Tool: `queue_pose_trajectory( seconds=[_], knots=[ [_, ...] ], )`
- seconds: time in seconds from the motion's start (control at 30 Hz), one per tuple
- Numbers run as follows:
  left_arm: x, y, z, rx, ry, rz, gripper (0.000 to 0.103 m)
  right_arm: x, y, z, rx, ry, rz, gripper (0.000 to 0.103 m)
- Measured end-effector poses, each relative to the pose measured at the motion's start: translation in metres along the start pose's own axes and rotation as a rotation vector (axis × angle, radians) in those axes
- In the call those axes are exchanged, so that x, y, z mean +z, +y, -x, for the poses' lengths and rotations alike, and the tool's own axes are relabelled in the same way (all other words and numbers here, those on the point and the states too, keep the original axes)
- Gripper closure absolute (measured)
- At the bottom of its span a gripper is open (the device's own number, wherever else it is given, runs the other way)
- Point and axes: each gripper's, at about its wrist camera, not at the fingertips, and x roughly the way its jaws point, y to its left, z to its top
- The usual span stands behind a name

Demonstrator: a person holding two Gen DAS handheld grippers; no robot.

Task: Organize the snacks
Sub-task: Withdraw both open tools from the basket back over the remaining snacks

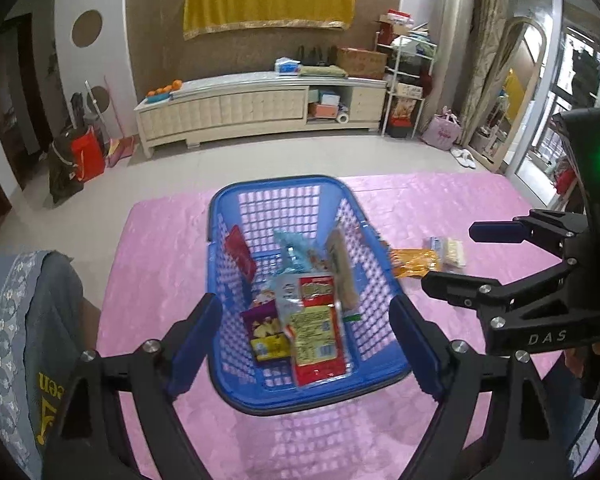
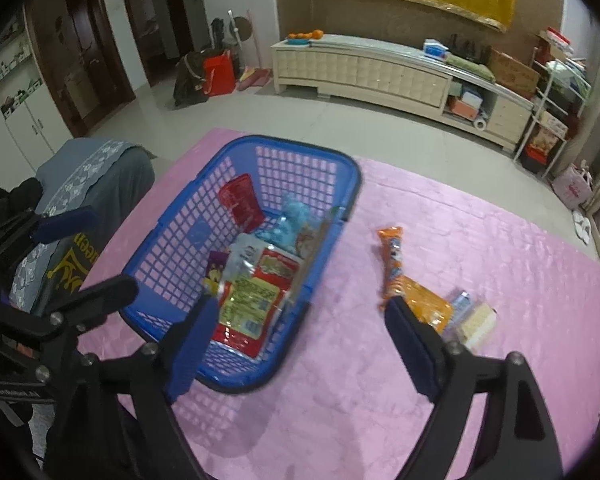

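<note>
Blue basket (image 1: 220, 216) on pink mat (image 1: 160, 248), with many snack packs inside; big red pack (image 1: 318, 332) on top, near front wall. Left gripper (image 1: 306, 338) above basket, jaws wide, nothing between. Right gripper (image 2: 296, 340) also wide and empty, over basket's right edge. On mat, right of basket and apart from it: orange packs (image 2: 416, 300) and pale pack (image 2: 476, 320).
</note>
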Motion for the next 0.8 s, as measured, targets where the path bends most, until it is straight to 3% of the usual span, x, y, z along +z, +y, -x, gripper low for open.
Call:
queue_pose_trajectory(
  seconds=[0.43,0.8],
  knots=[
    [0.015,-0.080,-0.006,-0.077,-0.017,-0.096,0.019,-0.038,-0.074,0.056,-0.073,-0.045,-0.086,0.012],
    [0.023,-0.146,-0.044,-0.140,0.035,-0.174,0.019,-0.075,-0.148,0.064,-0.110,-0.045,-0.214,0.009]
  ],
)
